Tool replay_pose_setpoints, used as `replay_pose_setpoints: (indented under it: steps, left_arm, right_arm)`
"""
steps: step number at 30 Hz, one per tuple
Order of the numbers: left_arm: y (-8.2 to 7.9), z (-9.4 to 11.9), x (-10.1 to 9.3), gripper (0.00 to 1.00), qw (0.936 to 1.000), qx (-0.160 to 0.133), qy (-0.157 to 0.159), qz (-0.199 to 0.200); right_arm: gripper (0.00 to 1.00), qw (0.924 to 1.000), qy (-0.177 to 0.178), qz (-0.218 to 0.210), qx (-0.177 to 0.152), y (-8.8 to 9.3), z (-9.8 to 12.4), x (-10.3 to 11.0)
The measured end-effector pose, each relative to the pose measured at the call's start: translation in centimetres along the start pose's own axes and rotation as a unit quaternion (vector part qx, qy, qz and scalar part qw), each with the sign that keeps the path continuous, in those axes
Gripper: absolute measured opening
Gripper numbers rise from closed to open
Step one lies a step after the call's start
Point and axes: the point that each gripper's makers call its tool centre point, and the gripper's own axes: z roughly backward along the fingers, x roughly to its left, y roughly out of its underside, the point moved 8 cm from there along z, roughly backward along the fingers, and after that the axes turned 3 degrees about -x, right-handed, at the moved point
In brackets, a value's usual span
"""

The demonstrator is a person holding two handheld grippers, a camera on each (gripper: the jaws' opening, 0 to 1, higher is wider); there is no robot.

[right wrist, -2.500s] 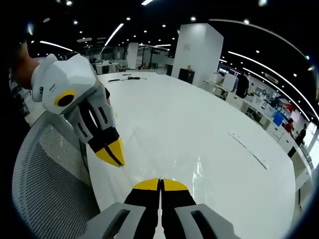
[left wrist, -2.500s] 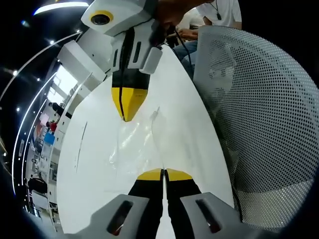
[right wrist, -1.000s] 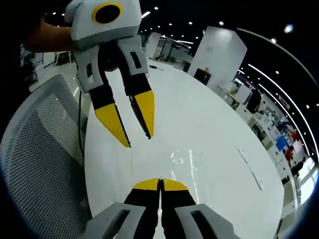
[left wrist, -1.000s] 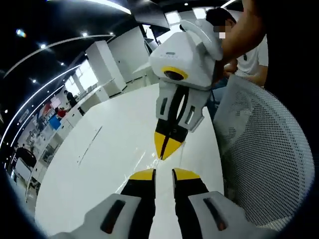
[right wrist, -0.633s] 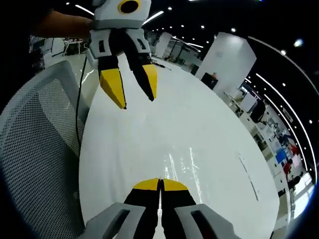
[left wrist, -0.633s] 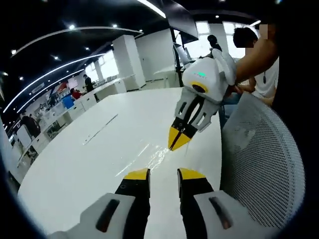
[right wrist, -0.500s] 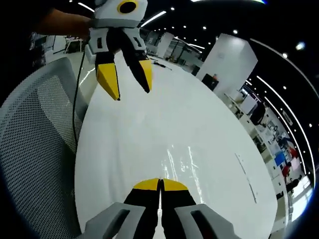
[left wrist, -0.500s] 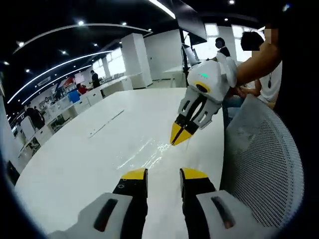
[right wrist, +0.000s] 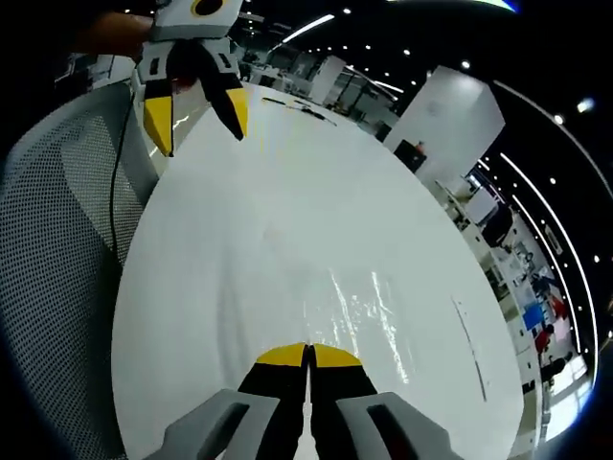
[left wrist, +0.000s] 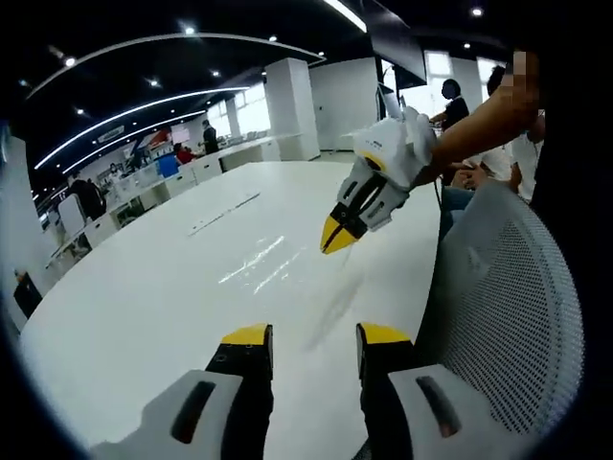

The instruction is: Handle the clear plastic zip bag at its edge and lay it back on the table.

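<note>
Drawing the left gripper [left wrist: 314, 333] back with fingers now spread and released, while keeping the right gripper [right wrist: 308, 353] clenched, seemingly on the edge of the bag [right wrist: 345, 297] at lower centre over the table [left wrist: 144, 297], leaving the laying-down still pending.
</note>
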Motion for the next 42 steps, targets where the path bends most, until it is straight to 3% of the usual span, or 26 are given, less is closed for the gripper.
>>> replay_pose_setpoints:
  steps: [10,23,36,42]
  left_arm:
    - [1.8,-0.3,-1.2,0.34,0.9998,0.017,-0.003,-0.004]
    - [2.5,-0.6,-1.8,0.34,0.9998,0.020,0.003,-0.002]
    - [3.7,-0.9,-1.4,0.37,0.9997,0.021,-0.002,-0.009]
    - [3.6,-0.7,-0.9,0.40,0.9999,0.006,-0.014,0.004]
  right_arm:
    - [0.00,0.9998,-0.004,0.008,0.019,1.1,-1.3,0.0]
    - [0.01,0.9994,-0.008,-0.019,0.029,1.9,-1.7,0.8]
    - [0.26,0.9937,0.015,-0.111,0.005,2.0,0.6,1.2]
    - [0.40,0.9847,0.043,-0.169,-0.008,2.6,2.5,1.7]
